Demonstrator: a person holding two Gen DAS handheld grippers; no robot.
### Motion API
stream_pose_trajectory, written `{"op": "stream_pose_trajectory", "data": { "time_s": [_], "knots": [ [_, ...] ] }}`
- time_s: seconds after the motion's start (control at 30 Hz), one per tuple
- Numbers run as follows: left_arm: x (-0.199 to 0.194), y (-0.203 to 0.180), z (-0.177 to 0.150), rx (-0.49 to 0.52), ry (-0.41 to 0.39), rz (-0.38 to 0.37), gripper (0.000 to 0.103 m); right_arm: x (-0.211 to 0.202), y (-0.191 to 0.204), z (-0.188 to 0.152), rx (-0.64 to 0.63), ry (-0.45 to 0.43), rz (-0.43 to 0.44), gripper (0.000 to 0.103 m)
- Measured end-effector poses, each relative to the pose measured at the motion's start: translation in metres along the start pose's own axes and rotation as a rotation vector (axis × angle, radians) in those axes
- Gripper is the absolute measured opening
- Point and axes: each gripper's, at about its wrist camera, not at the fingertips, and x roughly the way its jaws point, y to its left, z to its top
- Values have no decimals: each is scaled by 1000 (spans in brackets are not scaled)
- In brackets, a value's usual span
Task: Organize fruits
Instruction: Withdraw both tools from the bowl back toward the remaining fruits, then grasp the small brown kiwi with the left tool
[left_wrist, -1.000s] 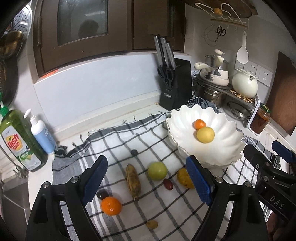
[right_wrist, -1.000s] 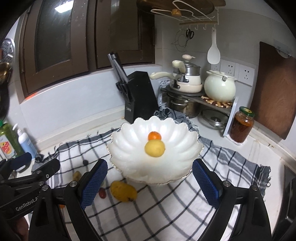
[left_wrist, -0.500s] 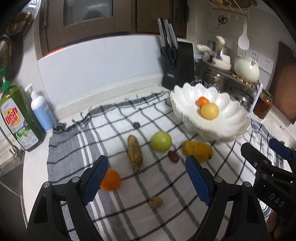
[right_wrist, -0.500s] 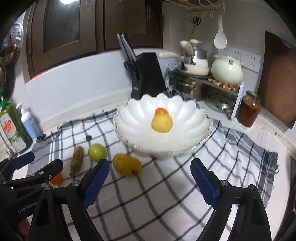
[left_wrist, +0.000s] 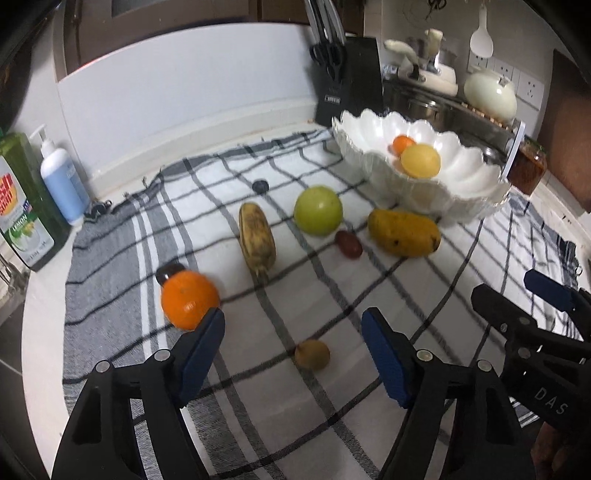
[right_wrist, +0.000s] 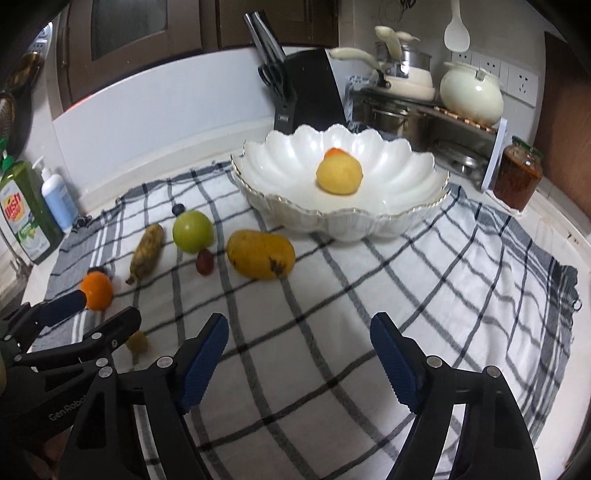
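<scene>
Loose fruit lies on the checked cloth (left_wrist: 295, 406): an orange (left_wrist: 189, 303), a spotted banana (left_wrist: 256, 240), a green apple (left_wrist: 318, 215), a small red fruit (left_wrist: 348, 243), a mango (left_wrist: 404, 232) and a small brownish fruit (left_wrist: 312, 354). The white scalloped bowl (right_wrist: 332, 214) holds a yellow fruit (right_wrist: 339, 174) and a small orange (right_wrist: 334, 151). My left gripper (left_wrist: 293, 328) hangs low over the cloth, jaws closing, with the brownish fruit between its fingers, untouched. My right gripper (right_wrist: 299, 328) is over bare cloth in front of the bowl, jaws closing on nothing.
A green dish-soap bottle (left_wrist: 22, 206) and a pump bottle (left_wrist: 61, 181) stand at the left edge. Behind the bowl are a knife block (right_wrist: 310, 92), pots on a rack (right_wrist: 406, 74) and a red jar (right_wrist: 517, 177). A blueberry (left_wrist: 260, 184) lies on the cloth.
Both grippers have come down toward the cloth and tilted further downward. Their jaws have narrowed. The small brownish fruit now lies between the left fingers.
</scene>
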Motion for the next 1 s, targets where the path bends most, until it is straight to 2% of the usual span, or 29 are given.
{"op": "stream_pose_trajectory", "data": {
  "time_s": [0.33,0.47,0.83,1.0],
  "knots": [
    [17,-3,-10,17,37,-14,57,13,0,-7,-2,27,-2,78],
    [23,-5,-14,27,53,-20,53,16,-1,-7,2,34,-7,78],
    [29,-6,-18,28,71,-49,25,20,-2,-8,3,41,-18,78],
    [25,-6,-19,25,69,-65,24,19,-2,-8,2,37,-20,78]
  ]
}}
